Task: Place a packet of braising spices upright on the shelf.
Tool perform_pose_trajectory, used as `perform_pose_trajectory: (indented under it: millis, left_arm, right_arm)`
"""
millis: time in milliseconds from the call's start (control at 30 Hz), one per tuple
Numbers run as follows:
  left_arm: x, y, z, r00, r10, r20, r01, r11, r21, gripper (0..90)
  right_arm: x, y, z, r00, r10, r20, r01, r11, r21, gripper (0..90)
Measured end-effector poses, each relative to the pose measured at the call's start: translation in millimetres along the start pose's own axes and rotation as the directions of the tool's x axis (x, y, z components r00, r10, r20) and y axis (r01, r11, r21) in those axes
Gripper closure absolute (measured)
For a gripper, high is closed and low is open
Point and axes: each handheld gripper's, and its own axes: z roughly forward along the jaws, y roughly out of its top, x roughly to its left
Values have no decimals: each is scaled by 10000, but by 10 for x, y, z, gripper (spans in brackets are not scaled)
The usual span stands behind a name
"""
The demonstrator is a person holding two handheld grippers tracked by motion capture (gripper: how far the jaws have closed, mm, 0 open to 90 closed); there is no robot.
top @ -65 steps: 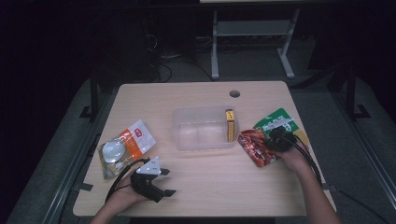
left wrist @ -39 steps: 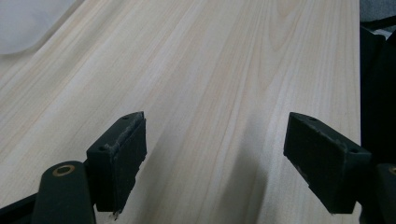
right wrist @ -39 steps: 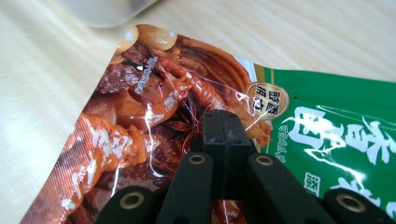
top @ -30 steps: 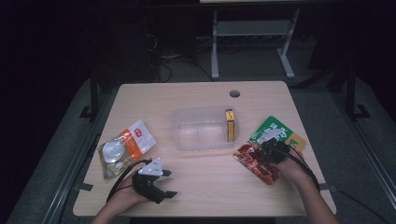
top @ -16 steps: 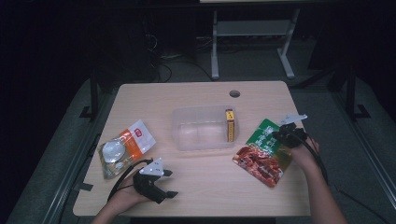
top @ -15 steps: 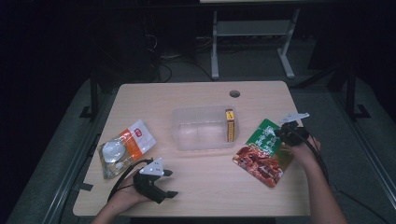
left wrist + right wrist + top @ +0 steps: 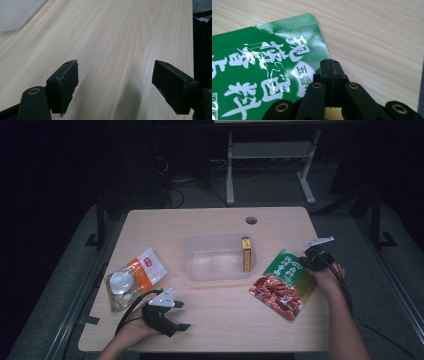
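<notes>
On the right of the wooden table lies a green packet with white writing. A red packet overlaps its lower left part. My right gripper is at the green packet's right edge. Its jaws are pressed shut together, tips over the packet's border; I see nothing between them. My left gripper rests near the front left edge, open and holding nothing, with bare wood between its pads.
A clear plastic container stands mid-table with a small yellow box upright at its right end. An orange and white packet lies at the left. A cable hole is at the back. A pale corner shows ahead of the left gripper.
The right gripper dragged the red packet down and left, then moved up and right to the green packet's right edge. The left gripper has stayed put.
</notes>
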Motion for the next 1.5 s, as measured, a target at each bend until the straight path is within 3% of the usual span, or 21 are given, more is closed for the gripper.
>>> perform_pose_trajectory:
  millis: [100, 167, 300, 467, 900, 1167, 1500]
  left_arm:
    - [-3, 1, 1, 10000, 15, 6, -15, 10000, 11, 207]
    - [-3, 2, 1, 9999, 142, 16, -142, 9999, 93, 207]
    - [-5, -2, 2, 10000, 8, 24, -8, 10000, 49, 207]
    - [2, -1, -15, 10000, 98, -18, -98, 9999, 35, 207]
    - [-27, 10, -41, 9998, 199, -91, -199, 9998, -92, 204]
    - [-21, 14, -61, 9997, 213, -140, -216, 9996, -199, 203]
    - [-13, 1, -100, 9995, 191, -245, -198, 9994, -276, 203]
  right_arm:
    - [-3, -10, -11, 10000, 5, -41, -5, 10000, 47, 900]
    - [-33, -39, -57, 9995, 25, -307, -17, 9996, 269, 900]
    - [-40, -72, -96, 9986, -26, -530, 46, 9993, 362, 900]
    - [-2, -149, -181, 9975, -346, -609, 378, 9979, 525, 900]
    - [320, -409, -467, 9872, -928, -1294, 1030, 9919, 739, 900]
    - [550, -412, -500, 9735, -1453, -1767, 1583, 9854, 619, 900]
    - [913, -335, -496, 9430, -2146, -2544, 2358, 9702, 558, 900]
